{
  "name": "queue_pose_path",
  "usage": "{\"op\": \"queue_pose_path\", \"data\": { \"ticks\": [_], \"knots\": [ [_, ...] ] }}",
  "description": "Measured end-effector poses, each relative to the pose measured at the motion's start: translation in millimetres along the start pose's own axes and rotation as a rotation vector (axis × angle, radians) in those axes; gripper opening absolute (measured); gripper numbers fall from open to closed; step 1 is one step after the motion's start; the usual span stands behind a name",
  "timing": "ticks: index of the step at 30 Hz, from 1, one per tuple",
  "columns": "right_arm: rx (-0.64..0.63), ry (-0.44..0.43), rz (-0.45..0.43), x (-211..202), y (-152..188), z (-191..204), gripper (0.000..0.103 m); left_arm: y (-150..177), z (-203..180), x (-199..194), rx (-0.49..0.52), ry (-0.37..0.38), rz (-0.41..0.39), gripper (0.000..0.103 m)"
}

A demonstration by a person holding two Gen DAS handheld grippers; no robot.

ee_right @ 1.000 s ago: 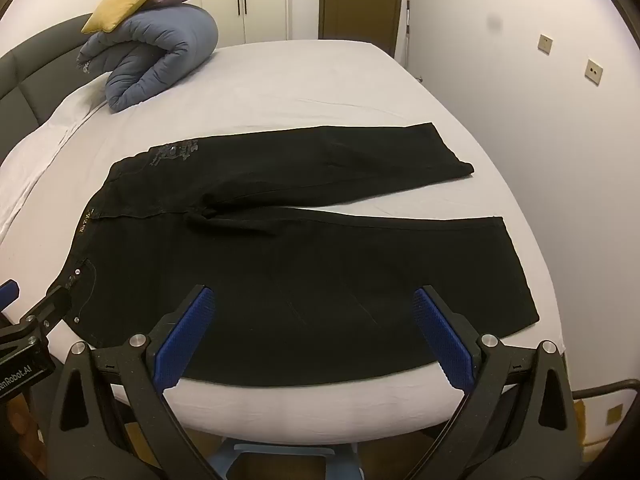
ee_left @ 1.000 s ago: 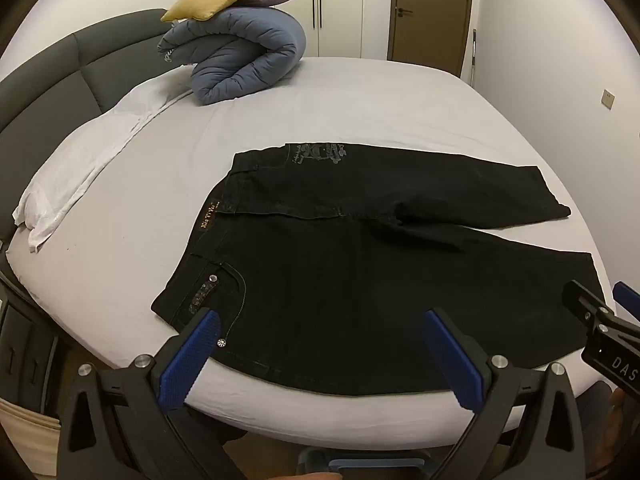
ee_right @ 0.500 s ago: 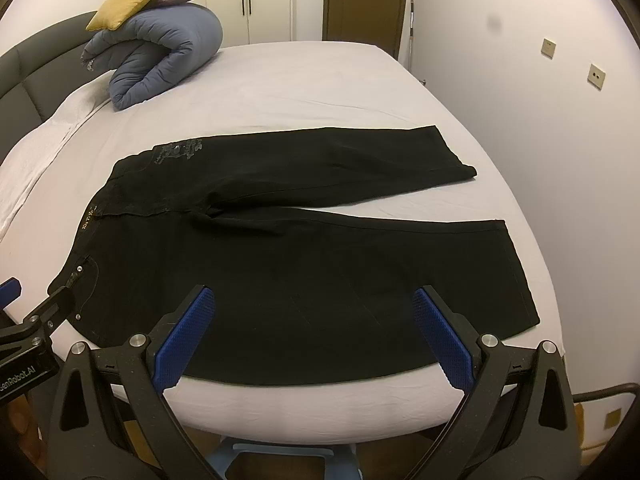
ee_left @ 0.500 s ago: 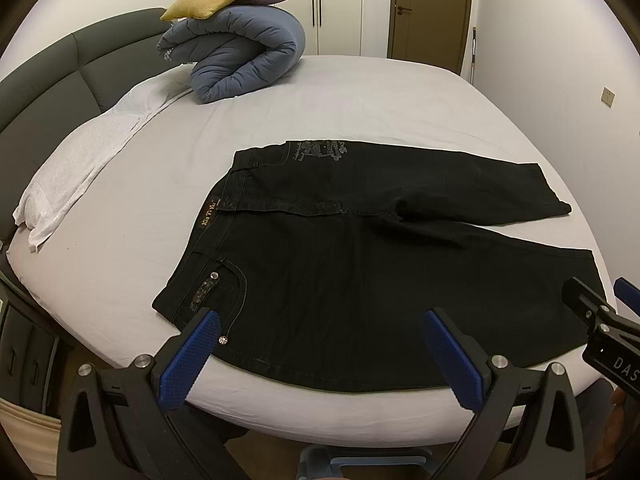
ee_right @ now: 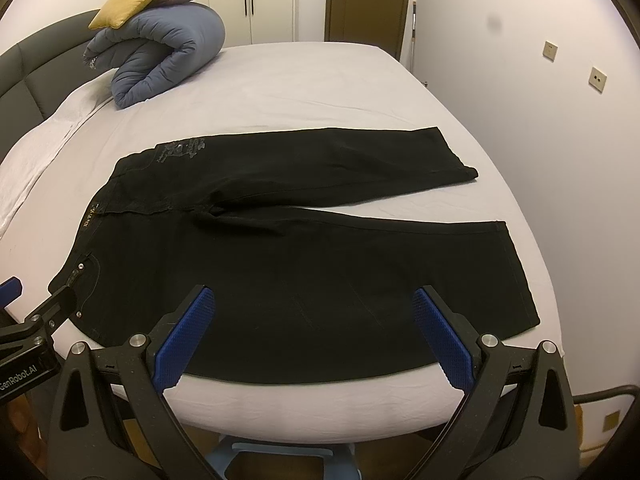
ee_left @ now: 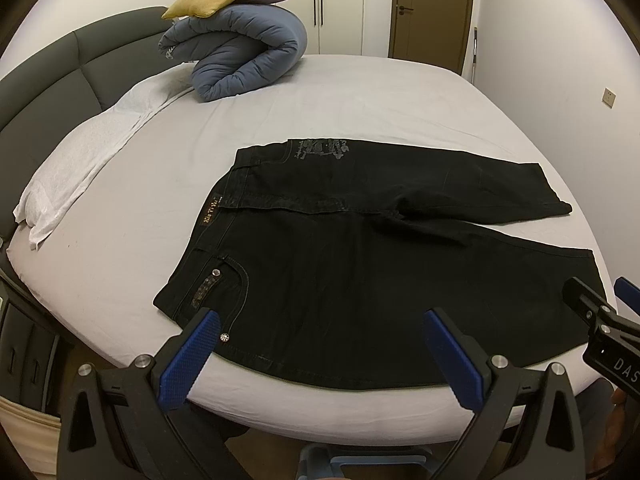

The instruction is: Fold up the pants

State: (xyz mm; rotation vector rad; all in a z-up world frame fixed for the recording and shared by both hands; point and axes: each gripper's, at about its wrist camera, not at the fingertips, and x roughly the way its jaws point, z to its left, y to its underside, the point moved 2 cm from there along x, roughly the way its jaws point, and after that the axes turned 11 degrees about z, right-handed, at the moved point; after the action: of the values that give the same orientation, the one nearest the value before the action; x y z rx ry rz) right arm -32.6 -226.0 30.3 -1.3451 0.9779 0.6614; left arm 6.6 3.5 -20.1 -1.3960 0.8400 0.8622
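Bedroom, white-sheeted bed | black jeans lying spread flat near front edge | left gripper hovering wide open | right gripper hovering wide open, gripping nothing

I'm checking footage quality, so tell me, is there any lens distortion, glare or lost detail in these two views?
Left wrist view: fisheye bends the bed edge, corners vignette black, and the black pants lose fold detail. Right wrist view: same curvature, a dark smudge on the wall, no harsh glare; both stay sharp.
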Motion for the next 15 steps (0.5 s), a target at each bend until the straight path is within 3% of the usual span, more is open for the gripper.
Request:
{"op": "queue_pose_path", "data": {
  "ticks": [15],
  "knots": [
    [-0.009, -0.007, 0.003, 1.3, 1.4, 2.5, 0.101, 3.7, 3.5, -0.4, -0.004, 0.001, 0.002, 0.103]
  ]
}}
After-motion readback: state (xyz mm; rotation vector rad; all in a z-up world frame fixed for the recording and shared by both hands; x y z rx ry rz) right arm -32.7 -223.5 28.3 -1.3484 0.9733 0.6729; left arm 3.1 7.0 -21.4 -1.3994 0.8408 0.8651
